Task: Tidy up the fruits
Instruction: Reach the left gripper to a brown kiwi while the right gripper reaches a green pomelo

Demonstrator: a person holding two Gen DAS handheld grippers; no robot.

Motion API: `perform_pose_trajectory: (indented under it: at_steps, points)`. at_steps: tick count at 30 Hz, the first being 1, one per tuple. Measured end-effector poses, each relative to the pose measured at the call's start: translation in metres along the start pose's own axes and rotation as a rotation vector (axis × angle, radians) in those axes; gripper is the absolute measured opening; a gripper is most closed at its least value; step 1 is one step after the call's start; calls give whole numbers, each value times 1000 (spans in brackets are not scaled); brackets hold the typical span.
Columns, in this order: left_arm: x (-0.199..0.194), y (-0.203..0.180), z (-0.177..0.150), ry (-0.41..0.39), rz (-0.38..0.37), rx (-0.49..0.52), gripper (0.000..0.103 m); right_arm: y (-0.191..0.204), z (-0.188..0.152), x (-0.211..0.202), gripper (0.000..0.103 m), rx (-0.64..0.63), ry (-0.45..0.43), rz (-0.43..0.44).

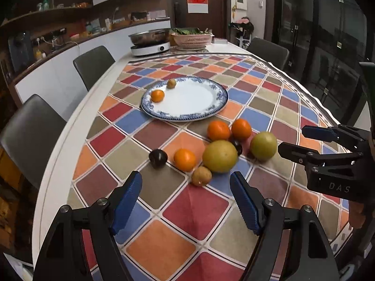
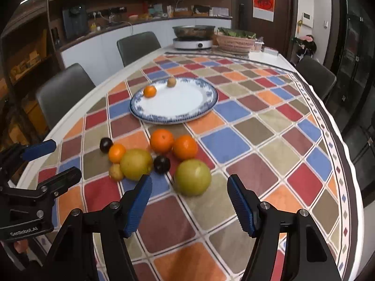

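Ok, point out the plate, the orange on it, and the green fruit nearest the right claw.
plate (image 2: 201, 86), right wrist view, blue rim at the far right edge.
orange on the plate (image 2: 149, 91), right wrist view, its middle.
green fruit (image 2: 192, 177), right wrist view, its middle.

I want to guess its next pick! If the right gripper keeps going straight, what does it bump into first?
Most likely the big green fruit. It sits between and just ahead of the right gripper and its open, empty jaws, though depth is hard to judge.
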State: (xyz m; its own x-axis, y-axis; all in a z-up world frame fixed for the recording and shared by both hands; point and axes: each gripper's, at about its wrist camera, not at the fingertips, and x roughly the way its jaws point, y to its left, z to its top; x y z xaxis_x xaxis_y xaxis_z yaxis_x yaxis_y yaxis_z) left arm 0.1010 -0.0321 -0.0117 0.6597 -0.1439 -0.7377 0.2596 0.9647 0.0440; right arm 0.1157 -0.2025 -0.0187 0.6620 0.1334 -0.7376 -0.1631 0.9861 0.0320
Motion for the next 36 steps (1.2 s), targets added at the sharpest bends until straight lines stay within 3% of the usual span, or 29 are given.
perform_pose_trajectory:
  at_steps: [16, 32, 34, 36]
  points:
    - [50, 1, -12, 43, -68, 43, 76, 0, -16, 31, 67, -19, 71, -41]
    - [77, -3, -7, 98, -113, 34, 47, -4, -7, 53, 66, -15, 94, -26]
    - [78, -3, -7, 101, -118, 34, 41, -5, -6, 57, 59, -9, 105, -13]
    - [80, -3, -6, 104, -122, 30, 40, -5, -5, 60, 59, -6, 110, -5]
